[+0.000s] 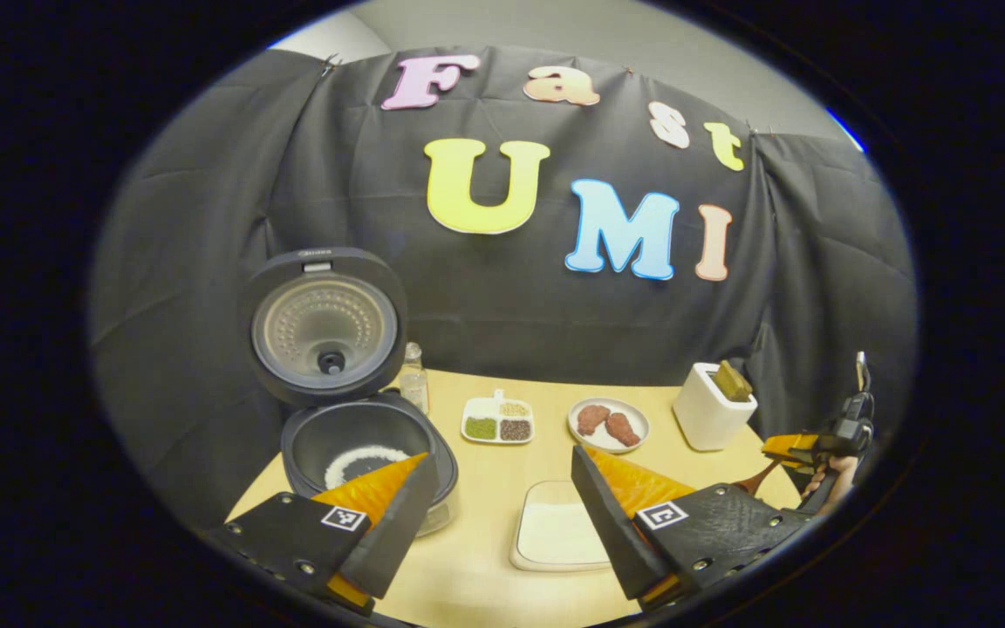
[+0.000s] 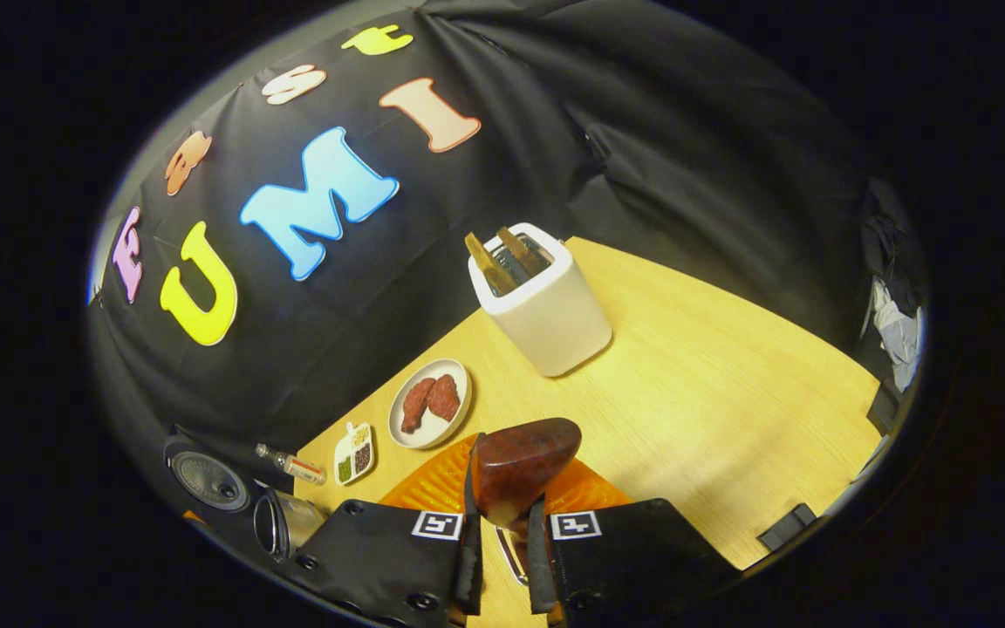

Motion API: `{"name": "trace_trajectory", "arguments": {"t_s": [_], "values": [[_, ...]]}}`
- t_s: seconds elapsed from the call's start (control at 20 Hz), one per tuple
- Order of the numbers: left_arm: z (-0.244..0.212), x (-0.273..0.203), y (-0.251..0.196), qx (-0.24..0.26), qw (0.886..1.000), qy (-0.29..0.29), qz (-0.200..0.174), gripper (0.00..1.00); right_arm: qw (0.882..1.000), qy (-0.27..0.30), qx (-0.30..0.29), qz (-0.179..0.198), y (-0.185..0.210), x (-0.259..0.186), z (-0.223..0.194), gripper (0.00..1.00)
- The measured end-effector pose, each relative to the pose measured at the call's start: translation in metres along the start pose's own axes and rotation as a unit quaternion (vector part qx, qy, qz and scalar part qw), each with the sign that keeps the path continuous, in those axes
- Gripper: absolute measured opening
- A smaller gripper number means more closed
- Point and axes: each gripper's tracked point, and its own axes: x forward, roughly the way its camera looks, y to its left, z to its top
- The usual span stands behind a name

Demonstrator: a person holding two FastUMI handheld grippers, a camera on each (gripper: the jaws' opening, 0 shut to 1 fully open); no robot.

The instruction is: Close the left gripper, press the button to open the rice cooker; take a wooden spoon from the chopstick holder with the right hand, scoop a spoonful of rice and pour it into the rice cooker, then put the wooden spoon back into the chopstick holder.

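The right gripper [image 2: 502,541] is clamped on the wooden spoon [image 2: 520,467], bowl pointing forward, with the chopstick holder [image 2: 546,318] ahead across the counter [image 2: 712,401], while the left gripper [image 1: 498,515] hangs spread apart before the open rice cooker [image 1: 354,436].

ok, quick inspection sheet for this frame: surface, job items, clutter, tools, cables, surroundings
Surface: light wooden table.
Job's things: rice cooker lid up, white rice in the pot; flat rice tray near the front edge; white chopstick holder with wooden utensils upright; wooden spoon in the right tool.
Clutter: plate of meat, divided dish of grains, small bottle.
Grippers: left tool open, holding nothing; right tool shut on the spoon.
Cables: nothing seen.
Surroundings: black cloth wall.
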Motion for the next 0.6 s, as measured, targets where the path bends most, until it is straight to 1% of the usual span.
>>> {"name": "trace_trajectory", "arguments": {"t_s": [0.05, 0.15, 0.2, 0.3, 0.35, 0.4, 0.45, 0.5, 0.6], "values": [[0.009, -0.004, 0.000, 0.017, 1.000, -0.012, 0.011, 0.96, 1.000, -0.003, -0.018, 0.001, -0.002, 0.005, -0.001, 0.23], [0.020, -0.015, -0.001, 0.033, 0.999, -0.029, 0.026, 0.96, 0.999, 0.007, -0.036, 0.001, -0.004, 0.011, -0.010, 0.23], [0.025, -0.019, -0.001, 0.029, 0.998, -0.034, 0.032, 0.96, 0.999, 0.014, -0.038, 0.005, -0.004, 0.014, -0.013, 0.24], [0.027, -0.024, 0.004, 0.003, 0.998, -0.038, 0.047, 0.96, 0.999, 0.025, -0.031, 0.011, -0.006, 0.014, -0.019, 0.24], [0.028, -0.025, 0.010, -0.008, 0.998, -0.041, 0.056, 0.96, 0.999, 0.030, -0.030, 0.012, -0.007, 0.015, -0.023, 0.27], [0.032, -0.028, 0.017, -0.011, 0.996, -0.047, 0.069, 0.96, 0.999, 0.026, -0.028, 0.014, -0.008, 0.014, -0.017, 0.27], [0.037, -0.031, 0.025, -0.010, 0.995, -0.054, 0.080, 0.95, 0.999, 0.020, -0.024, 0.016, -0.007, 0.011, -0.013, 0.31], [0.042, -0.030, 0.033, -0.016, 0.995, -0.057, 0.085, 0.96, 1.000, 0.010, -0.022, 0.015, -0.010, 0.008, -0.009, 0.48], [0.062, -0.026, 0.048, -0.050, 0.993, -0.074, 0.082, 0.96, 0.999, -0.015, -0.032, -0.004, -0.020, 0.000, 0.000, 0.67]]}}
